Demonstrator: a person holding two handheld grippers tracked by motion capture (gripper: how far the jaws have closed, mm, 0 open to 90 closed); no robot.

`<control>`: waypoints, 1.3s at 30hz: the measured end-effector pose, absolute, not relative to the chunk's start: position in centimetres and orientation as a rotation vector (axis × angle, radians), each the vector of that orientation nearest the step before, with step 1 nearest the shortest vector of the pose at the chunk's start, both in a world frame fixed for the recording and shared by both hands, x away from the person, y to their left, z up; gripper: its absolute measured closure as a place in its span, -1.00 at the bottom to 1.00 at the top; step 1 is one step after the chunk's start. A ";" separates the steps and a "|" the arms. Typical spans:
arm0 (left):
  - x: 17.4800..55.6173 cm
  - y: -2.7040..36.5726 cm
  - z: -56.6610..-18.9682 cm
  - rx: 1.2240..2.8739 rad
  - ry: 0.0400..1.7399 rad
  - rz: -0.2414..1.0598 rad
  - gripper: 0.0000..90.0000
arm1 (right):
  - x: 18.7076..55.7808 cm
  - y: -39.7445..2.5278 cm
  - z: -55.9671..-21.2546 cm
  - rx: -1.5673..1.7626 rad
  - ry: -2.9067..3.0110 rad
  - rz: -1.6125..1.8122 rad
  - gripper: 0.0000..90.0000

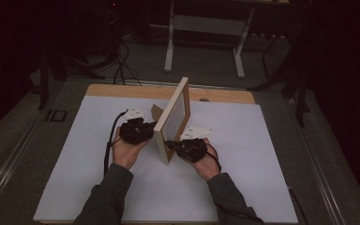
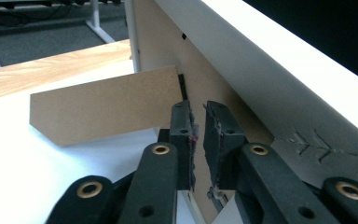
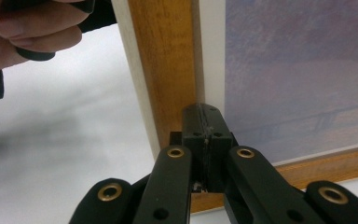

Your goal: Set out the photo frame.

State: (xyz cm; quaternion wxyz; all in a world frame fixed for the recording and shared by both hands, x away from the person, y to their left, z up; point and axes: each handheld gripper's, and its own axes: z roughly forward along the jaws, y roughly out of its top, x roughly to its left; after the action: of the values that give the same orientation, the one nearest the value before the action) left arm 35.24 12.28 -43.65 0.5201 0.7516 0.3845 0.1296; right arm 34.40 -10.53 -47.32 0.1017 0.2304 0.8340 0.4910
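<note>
Between both grippers stands the picture frame (image 1: 173, 117).

Frame (image 1: 172, 119) upright on table (image 1: 243, 154), between grippers.

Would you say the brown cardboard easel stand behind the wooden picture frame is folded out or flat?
Folded out: the brown cardboard easel stand angles away from the wooden picture frame, which stands upright on the white table.

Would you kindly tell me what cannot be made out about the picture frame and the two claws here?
- High view: the picture frame stands edge-on, so its picture is hidden; both claws are hidden under the hands.
- Left gripper view: the left claw has a narrow gap; whether it touches the stand flap is unclear.
- Right gripper view: the right claw hides the frame's corner; the picture is blurred.
</note>
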 end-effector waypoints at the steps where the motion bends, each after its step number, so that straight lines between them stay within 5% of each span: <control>1: 35.2 12.4 -43.7 1.799 0.926 0.312 0.79 | 34.4 -10.5 -47.3 0.680 2.467 1.446 0.99; 39: 30.9 16.7 -42.9 1.825 0.941 0.300 0.15 | 34.4 -9.2 -48.4 0.673 2.519 1.392 0.99</control>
State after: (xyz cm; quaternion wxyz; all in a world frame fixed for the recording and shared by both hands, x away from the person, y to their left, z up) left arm 30.95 16.74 -42.87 0.5081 0.7575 0.3906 0.1245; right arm 34.38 -9.24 -48.42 0.0930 0.2268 0.8486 0.4689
